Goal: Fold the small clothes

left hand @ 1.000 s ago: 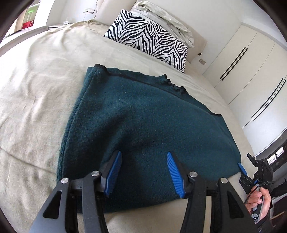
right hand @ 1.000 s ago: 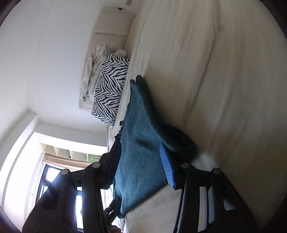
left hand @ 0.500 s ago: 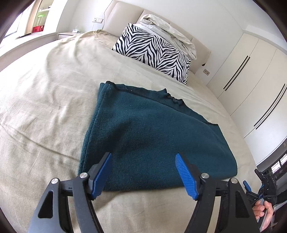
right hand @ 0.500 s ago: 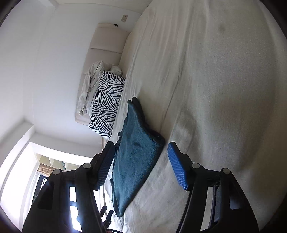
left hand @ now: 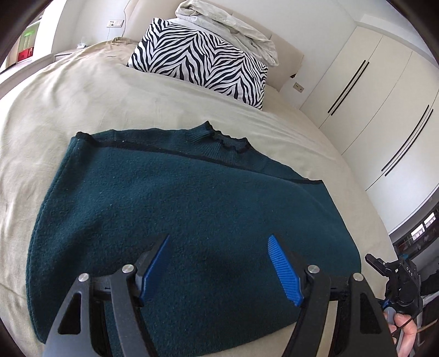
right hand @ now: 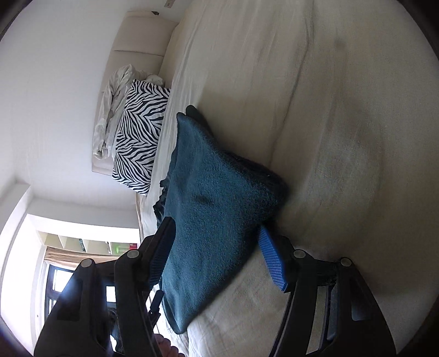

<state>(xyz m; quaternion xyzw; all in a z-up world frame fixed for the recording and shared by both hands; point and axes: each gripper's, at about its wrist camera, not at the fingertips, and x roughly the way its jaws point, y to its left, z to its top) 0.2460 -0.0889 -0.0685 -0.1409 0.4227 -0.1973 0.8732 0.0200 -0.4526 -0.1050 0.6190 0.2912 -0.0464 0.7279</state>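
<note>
A dark teal knit sweater (left hand: 178,214) lies folded flat on the beige bed (left hand: 82,90), neck edge toward the pillow. My left gripper (left hand: 219,263) is open, its blue pads over the sweater's near edge, holding nothing. In the right wrist view the sweater (right hand: 214,208) runs between the open jaws of my right gripper (right hand: 216,255), which sits at its side edge; the jaws straddle the cloth without closing on it. The right gripper also shows in the left wrist view (left hand: 397,285) at the sweater's right corner.
A zebra-striped pillow (left hand: 197,60) with a crumpled white cloth (left hand: 227,22) behind it stands at the headboard. White wardrobe doors (left hand: 384,90) line the right wall. A window and shelves (right hand: 82,247) show beyond the bed's far side.
Both grippers pulled back from the sweater half a second ago and have now moved in again. The left is over the near edge, the right around the side edge. Both stayed open.
</note>
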